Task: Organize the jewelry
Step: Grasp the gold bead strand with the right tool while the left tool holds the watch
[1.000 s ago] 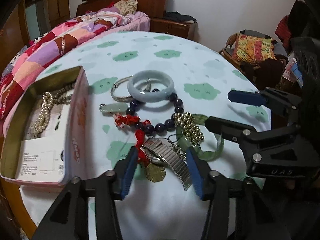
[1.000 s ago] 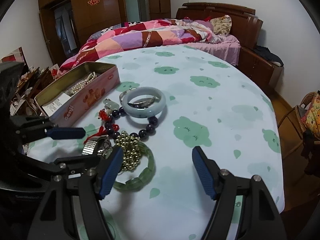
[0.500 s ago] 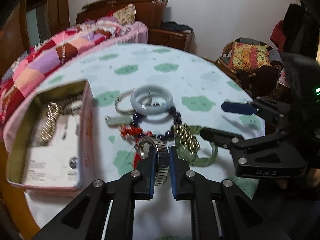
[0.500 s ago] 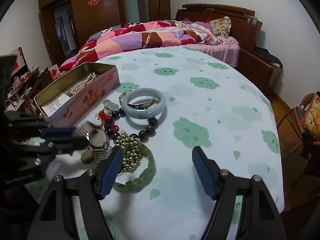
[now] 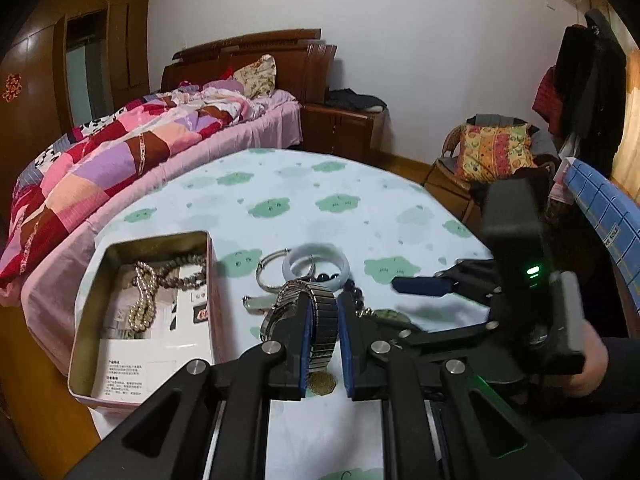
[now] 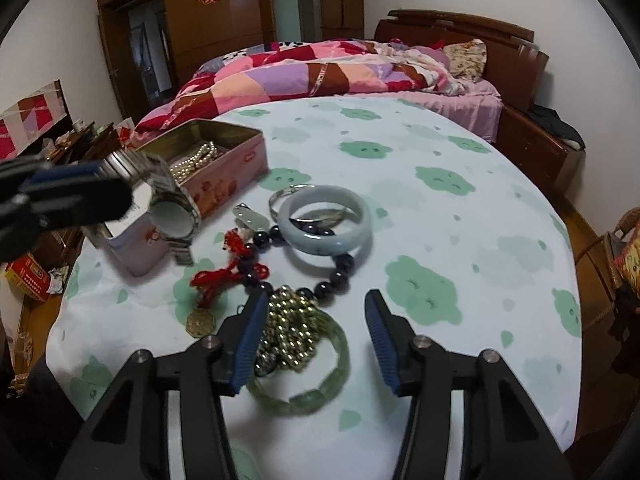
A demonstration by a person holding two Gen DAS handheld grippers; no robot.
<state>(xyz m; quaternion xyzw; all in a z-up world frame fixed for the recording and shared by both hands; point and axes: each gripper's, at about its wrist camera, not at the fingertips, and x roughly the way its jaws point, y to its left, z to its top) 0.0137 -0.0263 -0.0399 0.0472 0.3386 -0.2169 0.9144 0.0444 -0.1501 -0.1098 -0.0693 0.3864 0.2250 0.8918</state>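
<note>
My left gripper point(image 5: 323, 332) is shut on the metal band of a silver wristwatch point(image 5: 322, 320) and holds it in the air above the table; the watch also shows in the right wrist view point(image 6: 170, 208), hanging beside the pink tin box point(image 6: 224, 168). The tin point(image 5: 90, 320) holds pearl and bead strands point(image 5: 148, 292). My right gripper point(image 6: 316, 340) is open over a gold bead bracelet point(image 6: 292, 320) and a green jade bracelet point(image 6: 316, 392). A pale jade bangle point(image 6: 324, 228), dark bead bracelet point(image 6: 340, 268), red knotted charm point(image 6: 216, 276) and brass coin point(image 6: 200, 324) lie on the cloth.
The round table point(image 6: 440, 168) has a white cloth with green cloud prints. A bed with a patchwork quilt point(image 5: 100, 168) stands behind it. A chair with a patterned cushion point(image 5: 496, 152) is at the right. Cluttered boxes point(image 6: 32, 276) sit left of the table.
My left gripper closed on the wristwatch and lifted it off the table, toward the tin box. The right gripper stayed open and nearly still.
</note>
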